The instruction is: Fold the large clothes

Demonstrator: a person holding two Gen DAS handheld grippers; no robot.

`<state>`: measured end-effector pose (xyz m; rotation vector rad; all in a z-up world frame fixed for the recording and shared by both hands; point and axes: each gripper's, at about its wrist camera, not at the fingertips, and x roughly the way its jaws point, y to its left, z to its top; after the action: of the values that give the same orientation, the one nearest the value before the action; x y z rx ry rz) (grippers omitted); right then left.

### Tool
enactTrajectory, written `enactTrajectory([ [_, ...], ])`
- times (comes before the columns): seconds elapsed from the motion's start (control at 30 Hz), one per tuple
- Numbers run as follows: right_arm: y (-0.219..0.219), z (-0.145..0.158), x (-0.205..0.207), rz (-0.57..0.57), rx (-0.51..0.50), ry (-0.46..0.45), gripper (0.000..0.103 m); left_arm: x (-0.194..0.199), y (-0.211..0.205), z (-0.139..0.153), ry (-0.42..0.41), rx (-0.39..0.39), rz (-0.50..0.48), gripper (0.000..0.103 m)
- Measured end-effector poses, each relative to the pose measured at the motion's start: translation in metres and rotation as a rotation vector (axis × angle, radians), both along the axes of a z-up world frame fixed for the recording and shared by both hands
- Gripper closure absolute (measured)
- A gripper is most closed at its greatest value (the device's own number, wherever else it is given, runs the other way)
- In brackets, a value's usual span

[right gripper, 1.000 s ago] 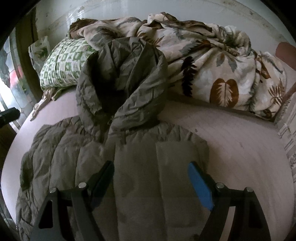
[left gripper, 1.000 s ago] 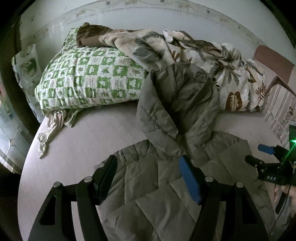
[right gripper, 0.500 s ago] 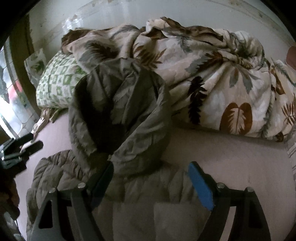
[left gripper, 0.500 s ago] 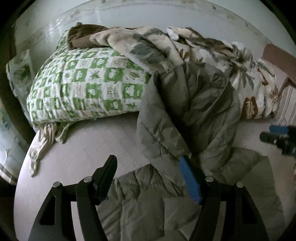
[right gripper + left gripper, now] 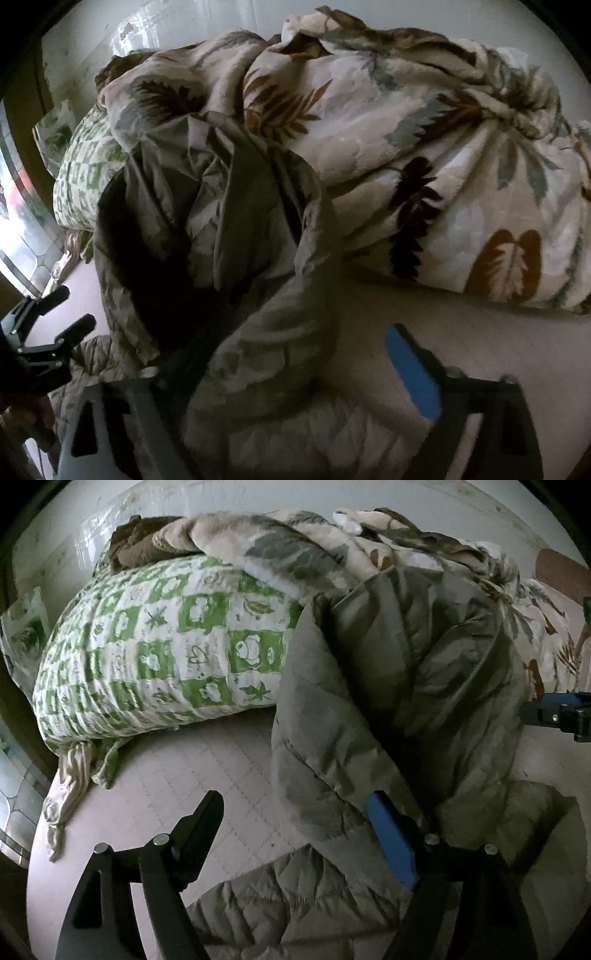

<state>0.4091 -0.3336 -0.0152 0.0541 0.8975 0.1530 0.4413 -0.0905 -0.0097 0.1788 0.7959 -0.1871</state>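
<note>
An olive quilted puffer jacket (image 5: 413, 709) lies on the pale bed, its hood heaped up against the bedding; it also fills the right wrist view (image 5: 229, 266). My left gripper (image 5: 299, 827) is open and empty, its jaws straddling the hood's left edge just above the mattress. My right gripper (image 5: 280, 354) is open and empty, low over the hood's right side. The right gripper shows at the right edge of the left wrist view (image 5: 557, 714). The left gripper shows at the left edge of the right wrist view (image 5: 55, 321).
A green-and-white checked pillow (image 5: 159, 653) lies at the head of the bed on the left. A bunched leaf-print duvet (image 5: 424, 155) is piled behind the jacket against the white wall. Bare pale mattress (image 5: 461, 332) lies right of the hood. A window is at far left.
Both grippers have moved forward along the jacket from its body toward the hood, which now looms much larger. Both stay open.
</note>
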Motion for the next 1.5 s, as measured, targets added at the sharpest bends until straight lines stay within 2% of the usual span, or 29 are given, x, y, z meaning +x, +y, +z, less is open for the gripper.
enactTrajectory([
  [0.37,-0.006,-0.018,0.043,-0.02,-0.03,0.002,0.0,0.049,-0.015,-0.015,0.021,-0.066,-0.01,0.018],
  [0.57,-0.012,-0.024,0.061,-0.025,-0.059,0.015,0.0,0.072,-0.041,-0.019,0.029,-0.053,-0.031,0.019],
  [0.6,-0.012,-0.023,0.062,-0.02,-0.047,0.006,0.0,0.072,-0.044,-0.018,0.028,-0.064,-0.042,0.026],
  [0.63,-0.013,-0.021,0.063,-0.015,-0.035,-0.006,0.001,0.072,-0.047,-0.018,0.038,-0.063,-0.051,0.061],
  [0.67,-0.013,-0.019,0.063,-0.014,-0.031,-0.016,0.011,0.074,-0.051,-0.019,0.063,-0.053,-0.047,0.088],
  [0.7,-0.012,-0.018,0.062,-0.01,-0.029,-0.021,0.025,0.072,-0.052,-0.017,0.075,-0.063,-0.048,0.088],
  [0.73,-0.011,-0.016,0.061,-0.007,-0.028,-0.023,0.074,0.067,-0.052,-0.011,0.058,-0.084,-0.061,0.089],
  [0.77,-0.01,-0.014,0.059,-0.007,-0.026,-0.025,0.085,0.062,-0.051,-0.006,0.04,-0.084,-0.068,0.089],
  [0.87,-0.004,-0.003,0.041,0.028,-0.054,-0.067,0.089,0.039,-0.044,0.017,-0.002,-0.119,-0.108,0.091],
  [1.0,-0.001,0.023,0.003,0.073,-0.031,-0.124,0.09,-0.005,-0.03,0.043,-0.03,-0.153,-0.155,0.091],
  [1.17,-0.003,0.055,-0.075,0.165,0.0,-0.185,0.09,-0.086,0.004,0.06,-0.043,-0.225,-0.212,0.091],
  [1.3,-0.003,0.066,-0.144,0.225,0.043,-0.178,0.09,-0.149,0.033,0.066,-0.045,-0.262,-0.24,0.091],
  [1.4,0.0,0.07,-0.199,0.27,0.076,-0.179,0.09,-0.198,0.043,0.07,-0.073,-0.25,-0.26,0.091],
  [1.5,0.002,0.062,-0.245,0.298,0.115,-0.165,0.09,-0.246,0.045,0.062,-0.098,-0.196,-0.286,0.09],
])
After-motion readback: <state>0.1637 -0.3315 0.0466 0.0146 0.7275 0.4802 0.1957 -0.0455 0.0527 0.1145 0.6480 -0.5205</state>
